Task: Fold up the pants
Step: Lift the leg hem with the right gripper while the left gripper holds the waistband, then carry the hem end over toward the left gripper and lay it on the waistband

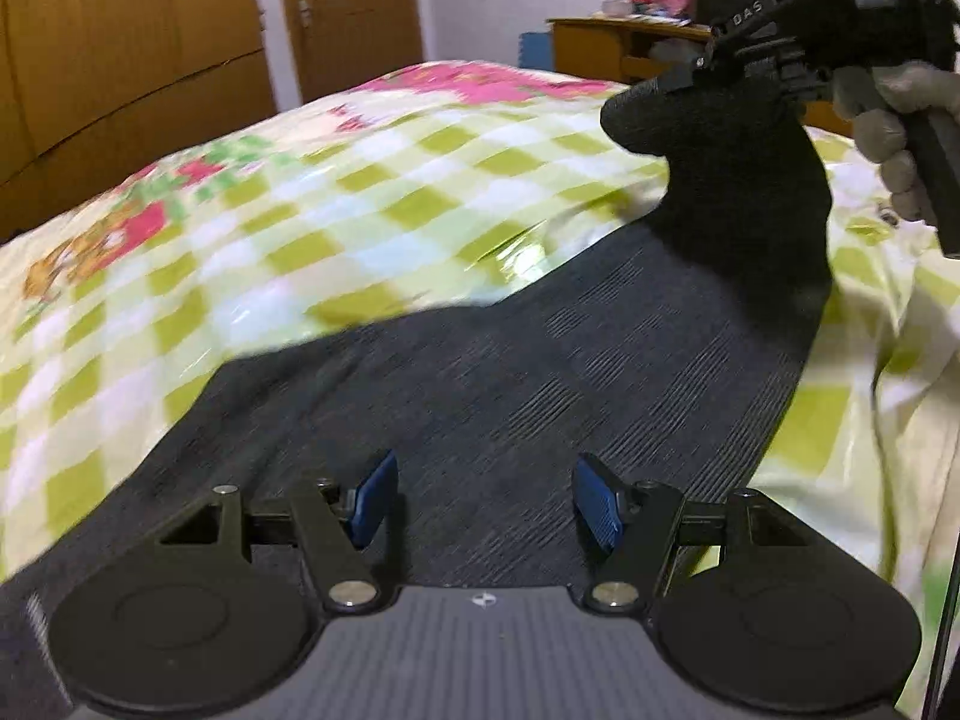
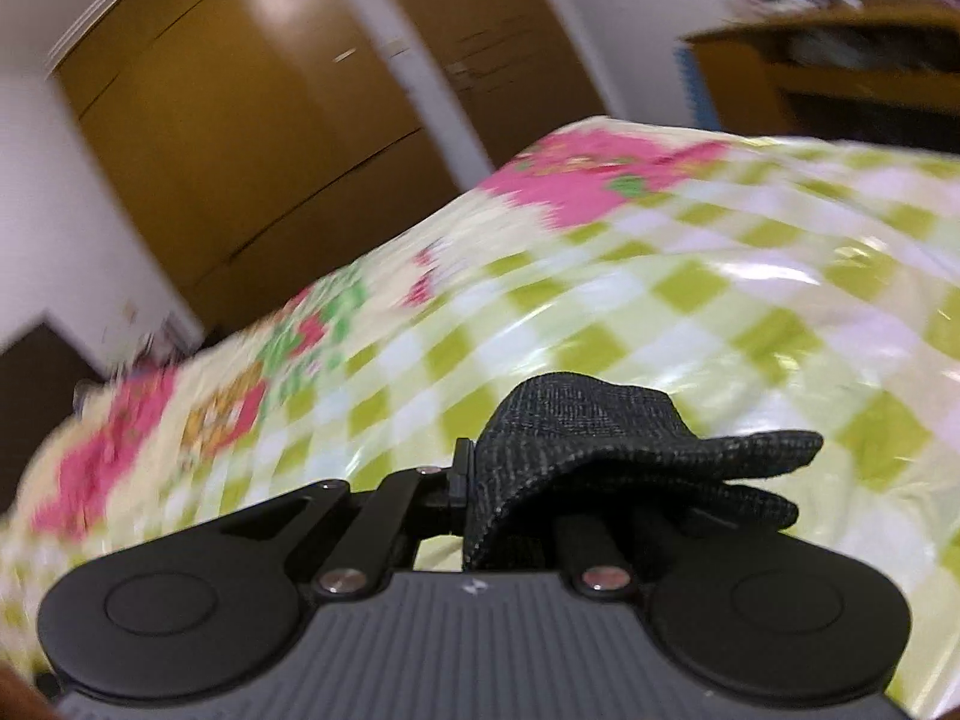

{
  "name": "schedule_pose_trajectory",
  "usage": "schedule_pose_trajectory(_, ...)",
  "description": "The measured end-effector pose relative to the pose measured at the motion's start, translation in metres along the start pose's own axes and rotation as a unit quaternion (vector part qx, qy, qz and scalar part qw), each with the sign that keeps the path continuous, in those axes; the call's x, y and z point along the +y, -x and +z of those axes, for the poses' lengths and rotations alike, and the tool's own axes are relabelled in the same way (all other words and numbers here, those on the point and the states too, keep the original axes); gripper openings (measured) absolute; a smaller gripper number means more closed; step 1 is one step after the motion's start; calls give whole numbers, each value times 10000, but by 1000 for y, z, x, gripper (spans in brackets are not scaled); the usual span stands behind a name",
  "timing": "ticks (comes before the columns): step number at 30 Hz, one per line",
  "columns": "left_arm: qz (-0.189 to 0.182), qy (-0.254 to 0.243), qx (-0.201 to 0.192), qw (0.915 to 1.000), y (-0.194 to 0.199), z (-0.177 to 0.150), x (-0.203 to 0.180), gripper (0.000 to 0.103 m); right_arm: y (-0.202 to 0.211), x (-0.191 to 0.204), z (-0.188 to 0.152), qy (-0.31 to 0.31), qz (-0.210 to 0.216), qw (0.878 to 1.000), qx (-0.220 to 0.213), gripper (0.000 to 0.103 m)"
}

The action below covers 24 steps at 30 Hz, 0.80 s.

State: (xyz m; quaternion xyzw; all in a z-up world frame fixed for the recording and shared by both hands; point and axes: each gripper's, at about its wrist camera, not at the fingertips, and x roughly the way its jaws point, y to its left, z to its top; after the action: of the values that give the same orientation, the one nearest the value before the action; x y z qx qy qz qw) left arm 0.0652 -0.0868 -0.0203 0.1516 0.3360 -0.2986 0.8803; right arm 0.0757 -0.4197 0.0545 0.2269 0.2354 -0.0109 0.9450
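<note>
Dark grey pants (image 1: 540, 360) lie across the bed and run from the lower left up to the right. My left gripper (image 1: 486, 501) hovers low over them, open, with its blue pads (image 1: 375, 498) apart and nothing pinched. In the left wrist view my right gripper (image 1: 675, 81) is at the upper right, held by a gloved hand (image 1: 888, 120). It is shut on one end of the pants and lifts that end off the bed. In the right wrist view this pants end (image 2: 600, 444) drapes over the right gripper (image 2: 480, 486) and hides its right finger.
The bed cover (image 1: 270, 228) is green and white checks with pink flowers. Wooden wardrobes (image 1: 132, 42) and a door (image 1: 354, 12) stand behind the bed at the left. A wooden desk (image 1: 606, 42) with clutter is at the back right.
</note>
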Motion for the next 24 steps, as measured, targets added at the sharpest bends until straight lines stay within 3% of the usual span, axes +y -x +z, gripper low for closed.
schedule_pose_trajectory(4,161,183,10,9997,13,-16,17,76,-5,54,-22,862,235,9958,194,6)
schedule_pose_trajectory(9,335,312,-40,9989,33,-33,38,76,-7,125,-65,2089,563,9750,512,6)
schedule_pose_trajectory(14,508,538,-24,9973,53,-53,64,77,-15,185,-110,3133,858,9431,714,6)
schedule_pose_trajectory(21,671,1070,-223,9917,75,-68,93,77,-22,236,-175,4580,794,8807,909,9)
schedule_pose_trajectory(24,728,1089,-323,9909,82,-70,98,77,-26,240,-193,4729,744,8714,1071,15)
